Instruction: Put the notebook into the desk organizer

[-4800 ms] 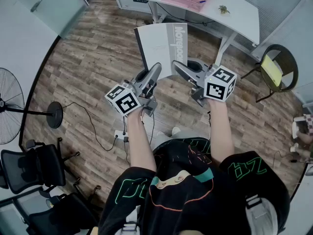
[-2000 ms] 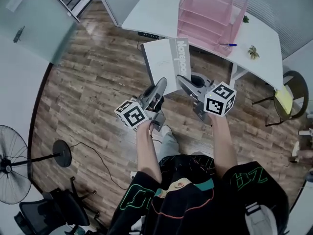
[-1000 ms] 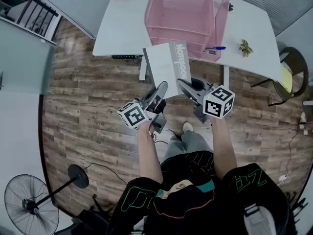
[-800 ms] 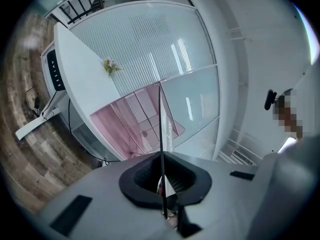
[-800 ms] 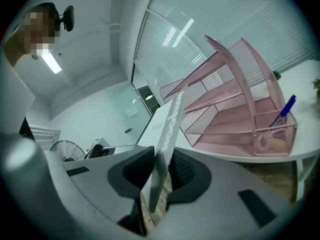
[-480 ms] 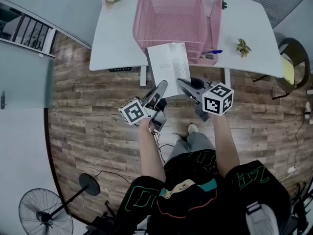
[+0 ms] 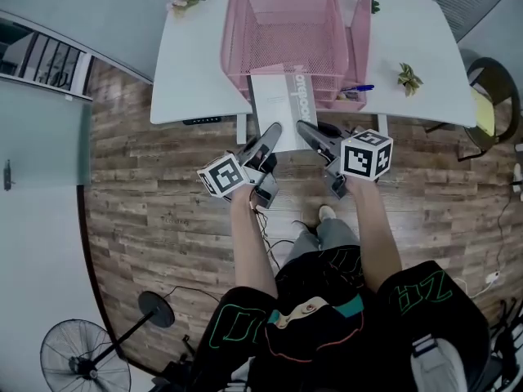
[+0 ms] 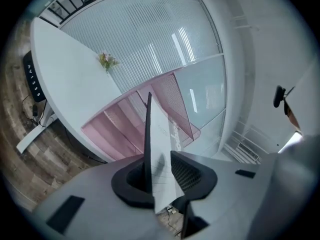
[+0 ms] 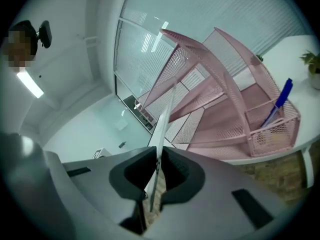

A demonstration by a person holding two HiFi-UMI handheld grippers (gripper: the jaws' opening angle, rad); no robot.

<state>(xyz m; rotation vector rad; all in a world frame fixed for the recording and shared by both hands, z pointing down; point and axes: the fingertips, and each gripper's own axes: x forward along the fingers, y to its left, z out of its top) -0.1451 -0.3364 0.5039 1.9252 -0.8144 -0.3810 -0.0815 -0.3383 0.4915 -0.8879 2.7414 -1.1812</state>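
Notebook (image 7: 282,100) entering desk organizer (image 7: 237,39), upper centre; right gripper (image 7: 304,127), jaws just closing, clamps it; left gripper (image 7: 273,129), jaws just opening, slack around it; next: push inward.

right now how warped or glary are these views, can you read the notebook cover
Head view: fisheye bows the edge of the white desk, yet the notebook is sharp, its cover print visible. Left gripper view: dark round vignette, bright glare streaks on the glass wall, notebook seen edge-on. Right gripper view: pink desk organizer curves strongly; a mosaic patch sits upper left.
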